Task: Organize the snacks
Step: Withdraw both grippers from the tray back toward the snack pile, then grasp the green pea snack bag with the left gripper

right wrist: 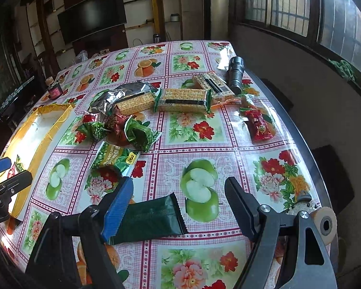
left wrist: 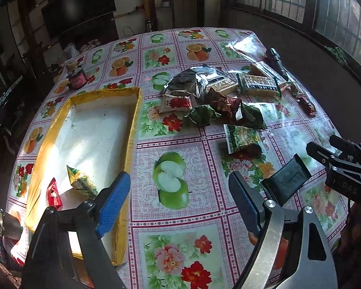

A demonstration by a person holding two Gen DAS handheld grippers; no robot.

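A gold-rimmed box [left wrist: 132,130] with a white floor lies on the left of the table and holds a small red packet [left wrist: 53,193] and a yellow-green packet [left wrist: 80,180]. My left gripper [left wrist: 179,204] hangs open over the bare cloth beside the box, nothing between its fingers. A dark green packet [right wrist: 154,219] lies flat on the cloth between the open fingers of my right gripper [right wrist: 179,209], close to the blue pad [right wrist: 118,209]. Further back is a heap of snacks: a silver bag [right wrist: 132,90], cracker packs [right wrist: 183,100], green wrappers [right wrist: 137,134] and a green packet [right wrist: 113,159].
A red bar [right wrist: 260,125] and a black flashlight [right wrist: 235,74] lie near the table's right edge [right wrist: 308,144]. A dark jar [left wrist: 77,77] stands at the far left corner. The two grippers are close together, the right gripper [left wrist: 329,148] just right of the left one.
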